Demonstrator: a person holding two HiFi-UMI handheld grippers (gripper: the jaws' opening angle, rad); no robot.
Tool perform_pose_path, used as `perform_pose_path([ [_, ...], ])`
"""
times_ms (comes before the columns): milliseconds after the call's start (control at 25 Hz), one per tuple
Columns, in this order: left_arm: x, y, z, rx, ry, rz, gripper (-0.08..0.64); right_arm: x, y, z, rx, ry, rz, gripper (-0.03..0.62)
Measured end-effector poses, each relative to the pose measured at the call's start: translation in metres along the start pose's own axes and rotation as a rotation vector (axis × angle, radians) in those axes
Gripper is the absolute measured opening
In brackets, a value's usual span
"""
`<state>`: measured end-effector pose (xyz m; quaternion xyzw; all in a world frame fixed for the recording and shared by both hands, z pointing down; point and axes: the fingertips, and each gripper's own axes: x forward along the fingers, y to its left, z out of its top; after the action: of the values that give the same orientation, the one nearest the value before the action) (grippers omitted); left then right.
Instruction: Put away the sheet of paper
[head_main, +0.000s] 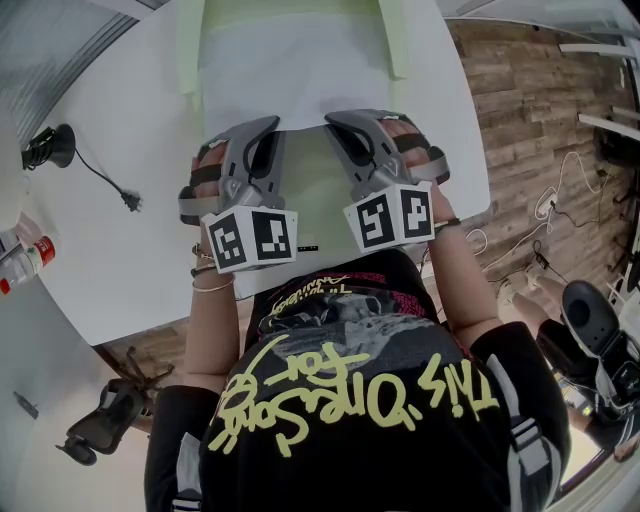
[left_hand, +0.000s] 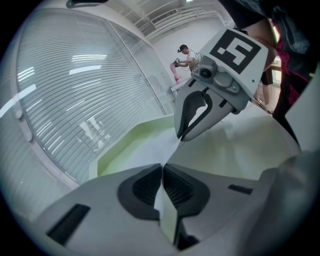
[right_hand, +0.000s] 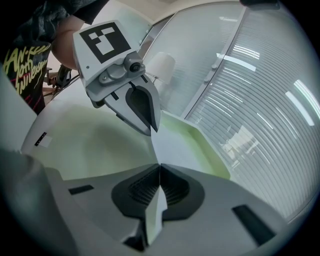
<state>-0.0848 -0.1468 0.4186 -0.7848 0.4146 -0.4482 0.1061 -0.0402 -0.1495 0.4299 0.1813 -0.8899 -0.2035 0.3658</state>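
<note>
At the far left of my head view a black cable (head_main: 100, 178) trails across the white table (head_main: 130, 260), well apart from the work.

Next comes my left gripper (head_main: 271, 123). Its jaws are pressed together on the near edge of the sheet of paper (head_main: 290, 70), towards its left corner. The left gripper view shows that pinch plainly: the dark ribbed pads (left_hand: 144, 187) are closed on the paper, and a thin sliver of it runs back between them.

The sheet is plain white, with no print or crease that I can make out. Its near edge is held up off the table and runs straight from one gripper to the other. From there the paper slopes away into the pale green tray (head_main: 189, 50), whose raised walls show on both sides of it. I cannot tell whether the far part rests on the tray floor or hangs just above it.

Further right, my right gripper (head_main: 332, 118) holds the same edge near the right corner. In the right gripper view its jaws are likewise clamped on the paper, again with a strip of white caught between them.

Under both grippers lies a flat pale green panel (head_main: 315, 190) with a small label (head_main: 305, 247) near its front edge.

At the far right, past the table's edge, is a wooden floor (head_main: 540, 120).
</note>
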Motion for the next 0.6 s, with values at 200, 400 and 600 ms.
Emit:
perform_pose_path([
  [200, 0.0026, 0.0019, 0.0, -0.004, 0.002, 0.002, 0.012, 0.0021, -0.0025, -0.0008, 0.0, -0.002, 0.0, 0.008],
  [400, 0.0059, 0.0055, -0.003, -0.012, 0.006, 0.004, 0.012, 0.0075, -0.005, -0.0003, -0.001, -0.003, 0.006, 0.008],
  [600, 0.0078, 0.007, -0.0027, -0.017, 0.007, 0.009, 0.012, 0.0089, -0.0077, -0.0007, -0.003, -0.005, 0.006, 0.008],
])
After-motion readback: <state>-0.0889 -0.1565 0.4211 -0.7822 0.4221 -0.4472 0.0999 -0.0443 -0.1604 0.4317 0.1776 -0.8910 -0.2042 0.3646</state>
